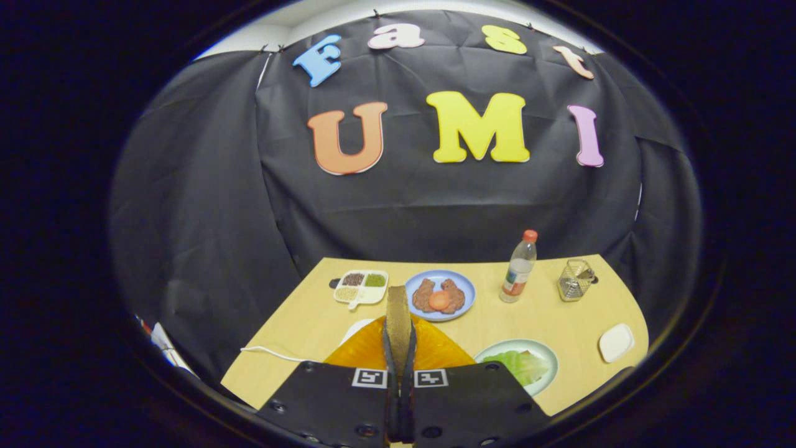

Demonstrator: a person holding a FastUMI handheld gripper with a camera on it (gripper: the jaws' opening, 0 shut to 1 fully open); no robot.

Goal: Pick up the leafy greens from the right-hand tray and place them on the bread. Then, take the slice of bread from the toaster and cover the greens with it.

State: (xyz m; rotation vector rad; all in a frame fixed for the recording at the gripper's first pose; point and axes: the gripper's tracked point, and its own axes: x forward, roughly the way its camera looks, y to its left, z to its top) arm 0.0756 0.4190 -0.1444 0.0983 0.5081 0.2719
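- Pale wooden tabletop (559, 323) in a booth hung with black cloth, seen from a camera riding on the hand-held gripper.
- Nearest, the gripper (398, 323): its two fingers are pressed together, side by side, holding nothing, raised above the table.
- Just under and behind the fingers lies an orange, glossy shape (435, 351), mostly hidden; what it is cannot be told.
- Just to the right of the fingers, a pale green tray (544, 351) holds the leafy greens (521, 366), a light green leaf lying flat, its long axis running slantwise from near the fingers away to the right.
- Judged step: the opening one, greens not yet picked up. Next move calls for parting the fingers, swinging right and lowering over the leaf.
- Farther off: a blue plate (463, 287) with brown food, a divided dish of grains (361, 287), a bottle (518, 267), a wire holder (575, 280).
- Toaster and bread cannot be made out.
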